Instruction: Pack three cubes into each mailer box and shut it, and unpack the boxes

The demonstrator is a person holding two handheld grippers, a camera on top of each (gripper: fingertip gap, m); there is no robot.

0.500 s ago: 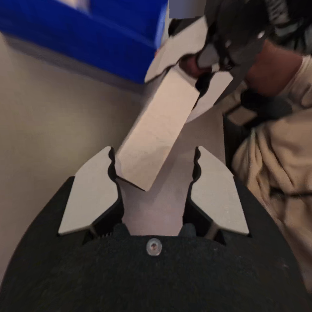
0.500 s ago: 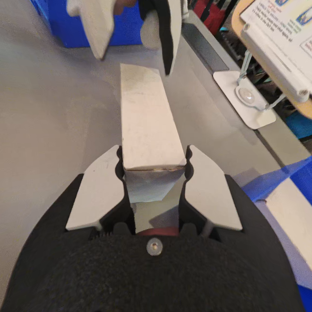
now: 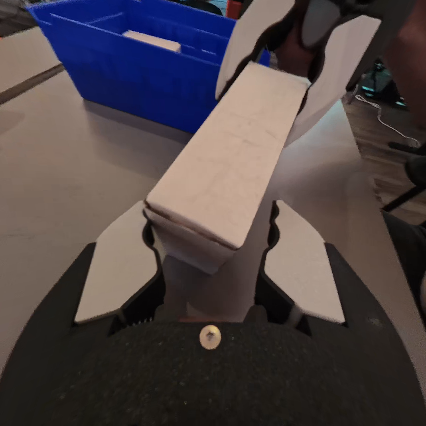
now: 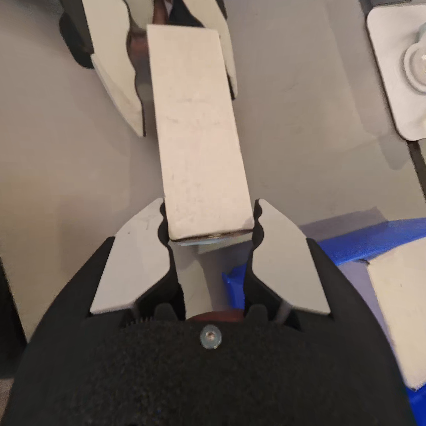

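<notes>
A long white mailer box (image 3: pixel 230 161), closed, hangs above the grey table between both grippers. My right gripper (image 4: pixel 208 202) is shut on one end of the box (image 4: pixel 196 138); in the left wrist view it (image 3: pixel 253 119) shows at the far end. My left gripper (image 3: pixel 208 202) is open around the other end: its left finger touches the box corner and a gap shows by the right finger. In the right wrist view it (image 4: pixel 186 115) straddles the far end. No cubes are in view.
A blue bin (image 3: pixel 138 76) stands on the table behind, with a white box (image 3: pixel 152 42) inside. Another blue bin (image 4: pixel 345 244) with a white box (image 4: pixel 403 322) lies under my right gripper. A white stand base (image 4: pixel 396 69) sits by the table edge.
The box end has come in between my left gripper's fingers and now lies more level. The right gripper keeps its hold and now looks more steeply down at the table.
</notes>
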